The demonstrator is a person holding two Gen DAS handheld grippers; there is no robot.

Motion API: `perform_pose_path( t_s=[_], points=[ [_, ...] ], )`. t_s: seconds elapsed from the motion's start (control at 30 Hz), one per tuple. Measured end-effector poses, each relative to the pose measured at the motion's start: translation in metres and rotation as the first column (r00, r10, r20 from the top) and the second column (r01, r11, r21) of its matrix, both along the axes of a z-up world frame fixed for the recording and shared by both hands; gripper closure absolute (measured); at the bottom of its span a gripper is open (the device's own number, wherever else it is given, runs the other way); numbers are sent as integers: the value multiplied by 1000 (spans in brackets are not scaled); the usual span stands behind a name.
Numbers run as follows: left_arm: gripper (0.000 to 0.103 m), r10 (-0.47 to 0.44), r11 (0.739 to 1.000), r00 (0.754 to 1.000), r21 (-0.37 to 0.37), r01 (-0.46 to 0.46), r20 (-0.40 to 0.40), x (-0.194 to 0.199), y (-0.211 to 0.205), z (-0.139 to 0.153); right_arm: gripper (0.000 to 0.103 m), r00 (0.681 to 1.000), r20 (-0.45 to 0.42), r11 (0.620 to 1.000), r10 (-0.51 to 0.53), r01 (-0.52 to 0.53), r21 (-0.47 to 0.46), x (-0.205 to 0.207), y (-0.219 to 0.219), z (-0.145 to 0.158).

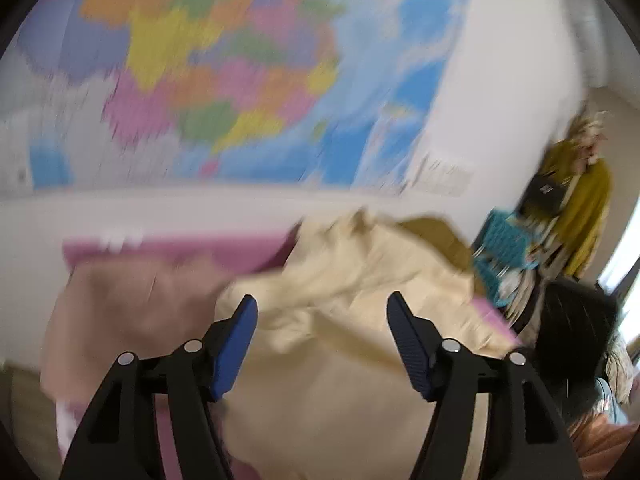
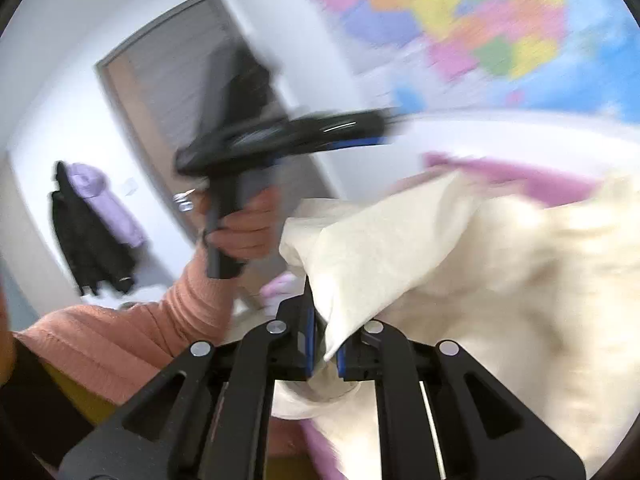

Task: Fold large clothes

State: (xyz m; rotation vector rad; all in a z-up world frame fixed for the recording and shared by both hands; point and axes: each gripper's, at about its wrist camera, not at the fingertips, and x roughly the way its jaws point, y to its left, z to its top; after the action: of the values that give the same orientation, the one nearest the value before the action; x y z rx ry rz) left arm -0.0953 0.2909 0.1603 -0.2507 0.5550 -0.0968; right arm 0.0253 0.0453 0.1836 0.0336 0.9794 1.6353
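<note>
A large cream garment lies bunched on a pink-covered bed. In the left wrist view my left gripper hovers over it, open, with nothing pinched between its blue pads. In the right wrist view my right gripper is shut on a fold of the cream garment, and the cloth rises from the jaws and drapes away to the right. A hand in a salmon sleeve holds the left gripper's handle up at the left, above the cloth. Both views are blurred.
A tan garment lies on the bed left of the cream one. A colourful map covers the wall behind. Hanging clothes and bags crowd the right. A door and dark coats stand at the left.
</note>
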Motion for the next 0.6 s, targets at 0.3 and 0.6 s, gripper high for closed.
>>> perform_pose_path(
  t_s=[0.3, 0.6],
  points=[
    [31, 4, 995, 992, 96, 8, -123, 29, -23, -69, 80, 960, 57, 874, -276, 275, -402, 117, -87, -61],
    [31, 25, 957, 927, 277, 86, -373, 49, -50, -177, 19, 868, -63, 809, -492, 429, -402, 137, -171, -102]
  ],
)
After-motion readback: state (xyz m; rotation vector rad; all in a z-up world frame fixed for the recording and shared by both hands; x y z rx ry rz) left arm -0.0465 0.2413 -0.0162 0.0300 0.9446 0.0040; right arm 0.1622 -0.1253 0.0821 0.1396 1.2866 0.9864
